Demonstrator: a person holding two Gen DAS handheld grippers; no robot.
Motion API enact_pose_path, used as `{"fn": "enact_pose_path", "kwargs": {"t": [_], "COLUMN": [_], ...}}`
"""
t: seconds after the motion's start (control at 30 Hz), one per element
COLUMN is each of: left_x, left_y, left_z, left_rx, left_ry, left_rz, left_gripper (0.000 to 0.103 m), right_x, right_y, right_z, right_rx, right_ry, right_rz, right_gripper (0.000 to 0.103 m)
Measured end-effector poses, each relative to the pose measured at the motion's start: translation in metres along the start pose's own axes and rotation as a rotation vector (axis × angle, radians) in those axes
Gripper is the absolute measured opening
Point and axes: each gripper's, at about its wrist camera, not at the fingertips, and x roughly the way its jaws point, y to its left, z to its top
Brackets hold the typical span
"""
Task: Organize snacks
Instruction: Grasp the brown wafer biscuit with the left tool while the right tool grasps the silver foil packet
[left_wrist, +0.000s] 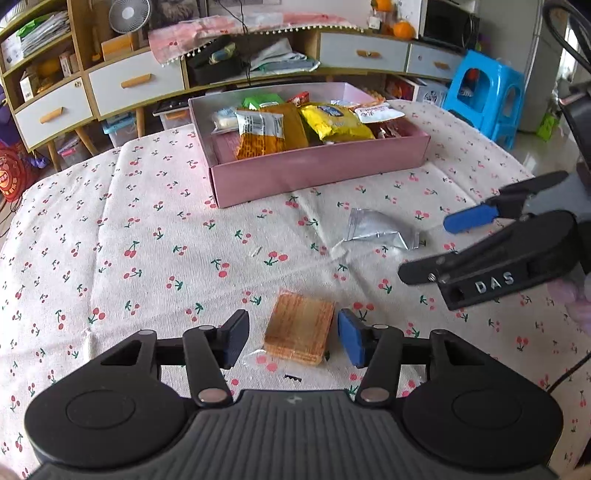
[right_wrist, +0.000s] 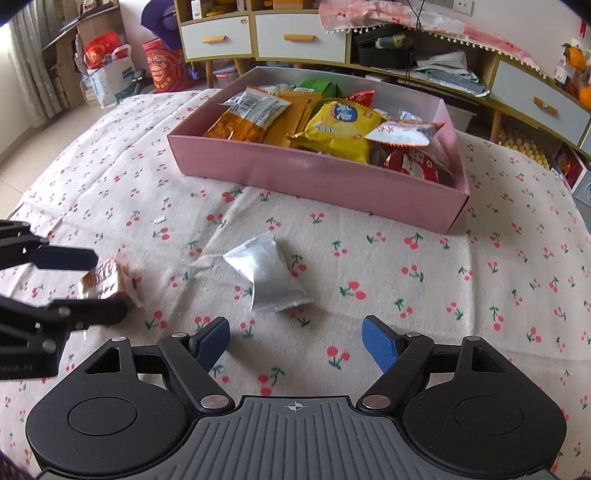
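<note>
Left hand-held gripper (left_wrist: 291, 339) points down at the tabletop (left_wrist: 110, 258), which wears a white cloth with little red cherries. Its two blue pads stand apart, and a small brown snack in a clear wrapper (left_wrist: 299, 338) lies right between them. The pad on the picture's right looks very close to the snack's edge, and the other pad has a clear gap. The pads do not press on it, and the snack rests flat on the cloth.

From the right wrist view, the same brown snack (right_wrist: 109, 282) sits between the left hand-held gripper's two fingers (right_wrist: 66, 258) at the picture's left edge.

The right hand-held gripper (right_wrist: 295, 345) has its blue pads wide apart and holds nothing. A silver snack packet (right_wrist: 267, 277) lies on the cloth just ahead of it, a bit toward its left pad, and not touching either pad. In the left wrist view, the silver packet (left_wrist: 373, 230) lies near the tip of the right hand-held gripper (left_wrist: 424, 247), which comes in from the right side.

Farther back on the tabletop stands a pink box (right_wrist: 314, 181) with no lid. It is already full of snacks: an orange packet with a white label (right_wrist: 247, 118), a yellow bag (right_wrist: 340, 127), a red and white packet (right_wrist: 406, 136) and a green one (right_wrist: 319, 86). Both loose snacks lie well apart from the box, on the near side of it.
</note>
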Motion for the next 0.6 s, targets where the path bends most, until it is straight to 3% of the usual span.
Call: {"fn": "enact_pose_path", "kwargs": {"t": [0.23,0.3,0.6], "left_x": [0.0,0.0,0.0], "left_y": [0.003,0.003,0.005], "left_z": [-0.001,-0.002,-0.003], "left_rx": [-0.004,-0.002,-0.004], "left_ry": [0.016,0.018,0.032], "left_rz": [-0.007,-0.008,-0.011], "left_gripper": [0.05,0.05,0.048], "right_x": [0.006,0.008,0.011], "right_y": [0.008,0.01,0.014], "right_z": [0.013,0.015,0.022], "right_rx": [0.009,0.014,0.024], "right_ry": [-0.005,0.001,0.003], "right_rz": [-0.042,-0.068,-0.041], "right_gripper": [0.077,0.073,0.051]}}
